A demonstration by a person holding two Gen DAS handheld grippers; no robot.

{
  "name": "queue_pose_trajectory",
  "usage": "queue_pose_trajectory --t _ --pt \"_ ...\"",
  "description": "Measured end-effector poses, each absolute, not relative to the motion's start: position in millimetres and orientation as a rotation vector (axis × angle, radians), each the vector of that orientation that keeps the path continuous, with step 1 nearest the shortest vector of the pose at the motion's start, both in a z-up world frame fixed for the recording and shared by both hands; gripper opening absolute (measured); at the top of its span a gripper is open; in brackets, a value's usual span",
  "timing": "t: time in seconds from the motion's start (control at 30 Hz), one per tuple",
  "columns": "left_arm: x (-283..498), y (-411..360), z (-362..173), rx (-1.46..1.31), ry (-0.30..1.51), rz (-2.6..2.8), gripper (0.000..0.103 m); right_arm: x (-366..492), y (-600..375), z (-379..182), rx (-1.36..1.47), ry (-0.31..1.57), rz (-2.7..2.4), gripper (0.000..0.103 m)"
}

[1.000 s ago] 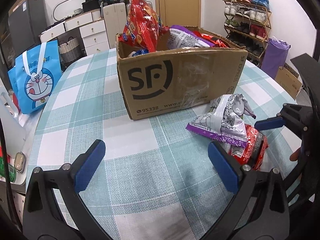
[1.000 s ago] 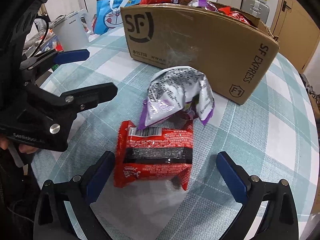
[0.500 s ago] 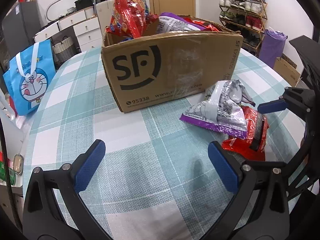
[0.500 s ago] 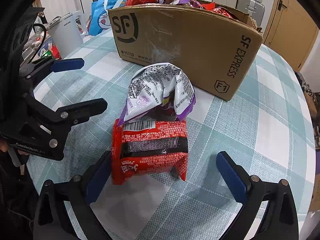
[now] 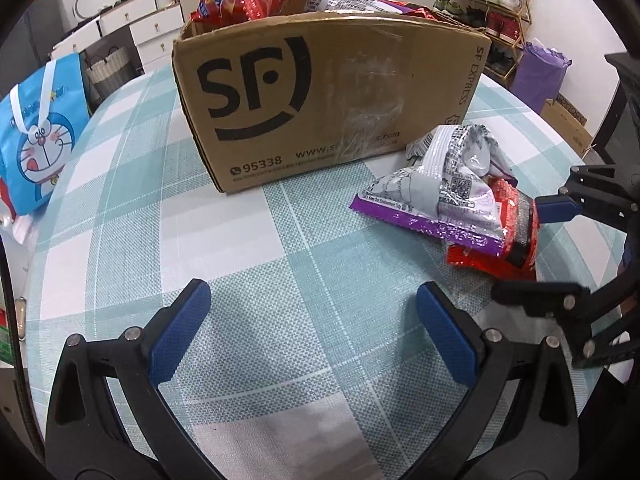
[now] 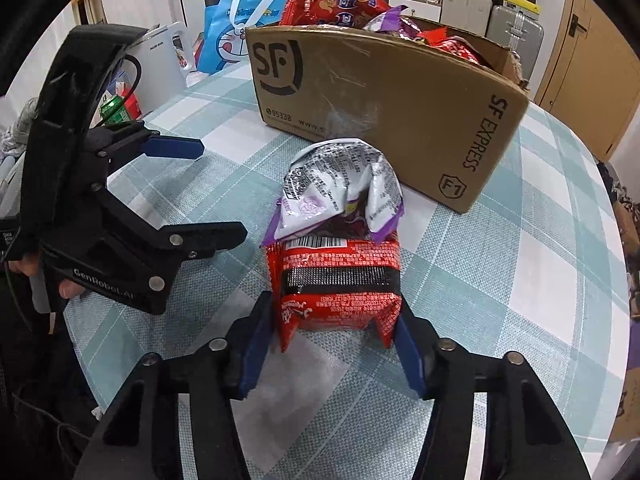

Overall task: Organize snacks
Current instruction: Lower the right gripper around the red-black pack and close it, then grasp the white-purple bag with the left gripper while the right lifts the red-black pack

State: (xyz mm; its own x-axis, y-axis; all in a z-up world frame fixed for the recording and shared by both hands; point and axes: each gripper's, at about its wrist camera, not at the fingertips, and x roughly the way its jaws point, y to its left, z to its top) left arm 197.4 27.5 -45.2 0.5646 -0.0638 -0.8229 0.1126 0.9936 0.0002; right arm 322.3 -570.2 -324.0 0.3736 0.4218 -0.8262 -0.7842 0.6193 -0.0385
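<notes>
We've got the right gripper [image 6: 334, 354] clamped on the sides of the red snack pack [image 6: 336, 280], which sits flat on the checked table [image 6: 520, 280]. The purple-and-white bag [image 6: 340, 196] leans on its far end, so we're grabbing the near end. Left gripper [image 5: 312, 332] hangs wide and empty beside them, probably keeping clear. The SF box [image 6: 392, 108] just behind looks like the destination.
</notes>
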Motion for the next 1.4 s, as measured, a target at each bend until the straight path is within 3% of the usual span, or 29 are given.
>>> queue_pose_trajectory --t 0.5,1.4 --pt "201 32 -46 0.045 0.961 -0.082 0.102 348 -602 -321 -0.361 0.889 0.694 0.057" --pt "225 -29 -22 -0.037 0.933 -0.294 0.102 369 -634 -322 -0.305 0.894 0.616 0.057"
